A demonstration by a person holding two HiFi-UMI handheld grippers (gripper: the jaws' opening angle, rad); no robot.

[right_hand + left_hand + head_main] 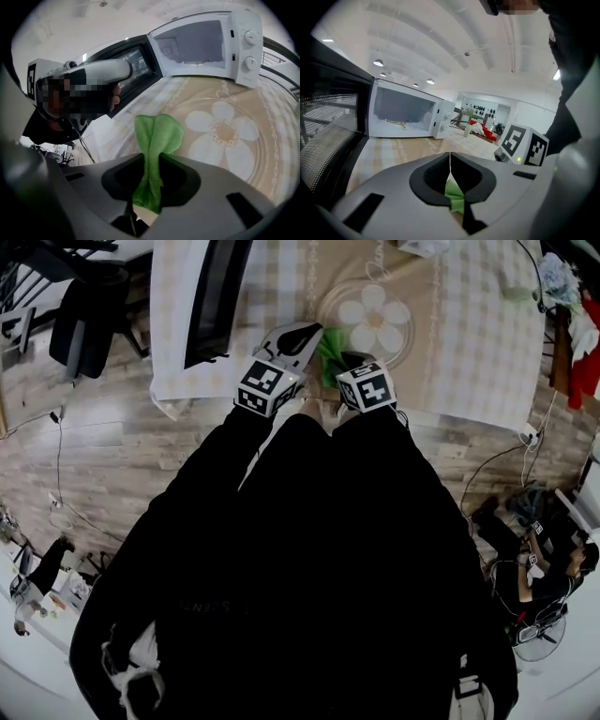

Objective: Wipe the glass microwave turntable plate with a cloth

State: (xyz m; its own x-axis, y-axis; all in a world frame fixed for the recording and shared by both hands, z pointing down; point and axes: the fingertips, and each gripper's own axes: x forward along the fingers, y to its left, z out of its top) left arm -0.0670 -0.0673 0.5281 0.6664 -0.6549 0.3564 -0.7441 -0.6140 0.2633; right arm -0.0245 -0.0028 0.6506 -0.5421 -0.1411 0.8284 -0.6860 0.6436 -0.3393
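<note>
Just beyond both grippers, the plate (375,322) is laid flat on the table (469,352). The cloth (159,133) is clamped by the right gripper (151,164), whose jaws are closed on it. One corner is pinched in the closed jaws of the left gripper (450,161). The microwave (206,42) is stood open behind the plate.

Lighting: bright, even, indoor. Source overhead: ceiling lamps (378,62) at 10 o'clock in the left gripper view, slightly blown out.
Shadows: soft and faint.
Distortion: strong fisheye in all three views, with a black vignette at the rims.
Head view: dark clothing (309,568) underexposed, no detail.
Focus: green cloth (157,136) sharp; nearest foreground at 6 o'clock soft; far room hazy.
</note>
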